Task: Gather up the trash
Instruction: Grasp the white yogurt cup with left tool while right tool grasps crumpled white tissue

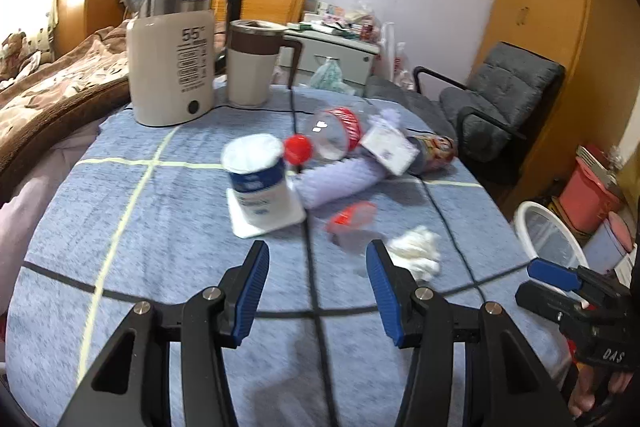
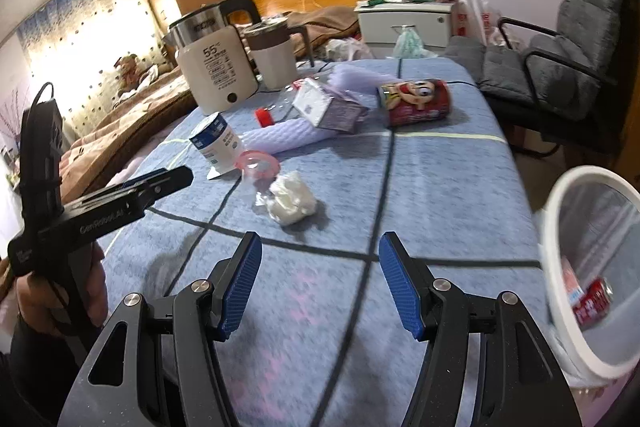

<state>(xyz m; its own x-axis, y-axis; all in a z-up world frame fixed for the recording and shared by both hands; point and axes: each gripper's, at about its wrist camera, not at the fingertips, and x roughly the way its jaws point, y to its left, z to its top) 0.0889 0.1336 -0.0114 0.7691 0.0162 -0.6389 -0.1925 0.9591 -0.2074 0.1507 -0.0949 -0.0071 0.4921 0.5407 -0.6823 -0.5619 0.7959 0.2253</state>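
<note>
Both tongs hang empty with jaws apart: the left gripper (image 1: 316, 291) and right gripper (image 2: 320, 281) over the table's (image 2: 440, 195) near edge. The tissue wad (image 2: 292, 203) lies just ahead, beside a plastic cup (image 2: 258, 167). The bin (image 2: 560, 211) stands off the right edge. A careless grab for the tissue could likely snag the cloth or knock the cup.

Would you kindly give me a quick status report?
Left tool open, right tool open. Crumpled tissue on table, ungrabbed. White bin alongside. Path unobstructed.

Kettle (image 1: 170, 55) beside mug (image 1: 252, 63) on blue tablecloth (image 1: 160, 227); grey armchair (image 1: 500, 99) beyond table.
</note>
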